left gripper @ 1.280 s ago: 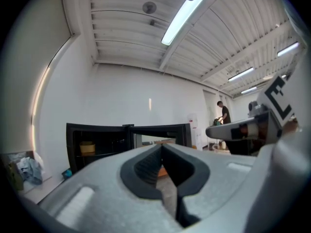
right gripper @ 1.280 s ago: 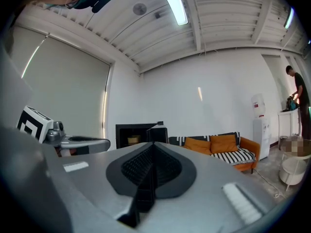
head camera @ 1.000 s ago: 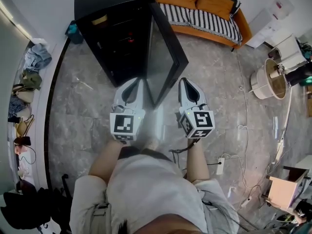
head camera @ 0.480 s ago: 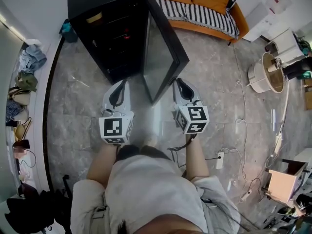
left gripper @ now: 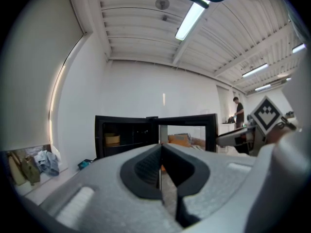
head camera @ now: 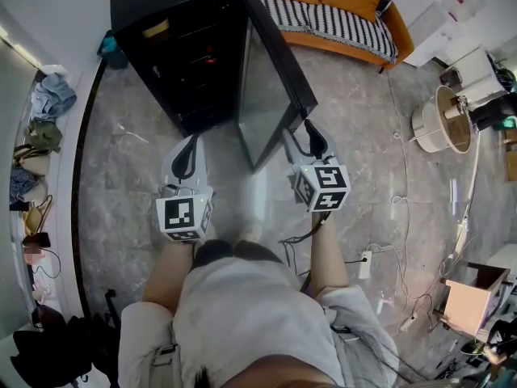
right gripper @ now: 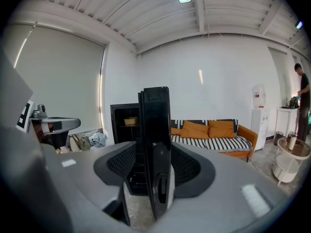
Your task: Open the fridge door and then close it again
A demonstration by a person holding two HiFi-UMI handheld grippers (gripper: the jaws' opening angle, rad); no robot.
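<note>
My right gripper has pushed forward since 1 second ago and now clamps the open fridge door at its free edge. My left gripper, jaws pressed together and empty, has dropped back, left of the door.

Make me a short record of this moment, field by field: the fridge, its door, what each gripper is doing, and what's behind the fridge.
fridge: black cabinet, inside shelves exposed
fridge door: swung wide open, its free edge toward the person
right gripper: jaws closed on the free edge of the door, one on each face
left gripper: jaws together with nothing between them, held clear of the door, aimed at the open cabinet
behind the fridge: orange sofa with a striped cover
task stage: door is open, not yet closed
</note>
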